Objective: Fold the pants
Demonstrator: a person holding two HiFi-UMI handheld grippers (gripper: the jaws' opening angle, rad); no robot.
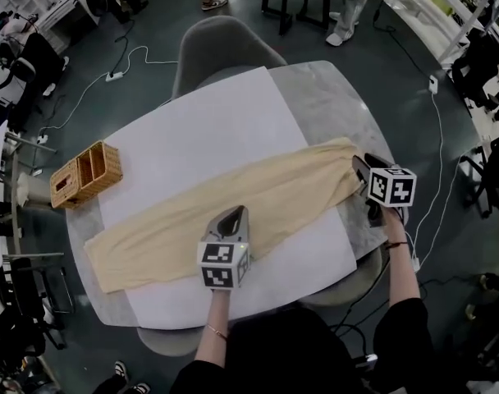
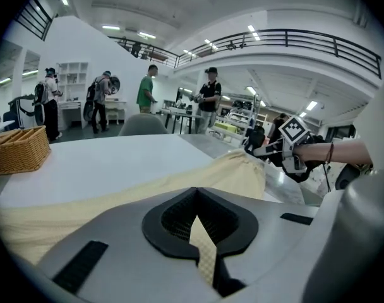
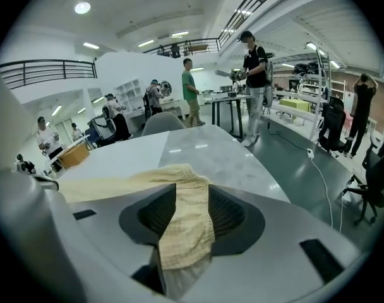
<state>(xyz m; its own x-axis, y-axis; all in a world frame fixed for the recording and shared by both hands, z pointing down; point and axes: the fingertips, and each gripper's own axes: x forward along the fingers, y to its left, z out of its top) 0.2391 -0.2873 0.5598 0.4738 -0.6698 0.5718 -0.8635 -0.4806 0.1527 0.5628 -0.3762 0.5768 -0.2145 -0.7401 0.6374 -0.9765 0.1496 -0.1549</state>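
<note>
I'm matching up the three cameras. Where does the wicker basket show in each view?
Head view: the wicker basket is at the left, on the table beside the white sheet.
Left gripper view: the basket is at the far left edge.
Right gripper view: the basket is small, at the left, on the table's far end.
Shared landmark: the pants, stretched across the table in all three.

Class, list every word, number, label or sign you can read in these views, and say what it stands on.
Readable text: none.
Cubes on left gripper and right gripper: black-and-white square markers, no letters or digits.
Pants, wicker basket, white sheet: no print visible.
</note>
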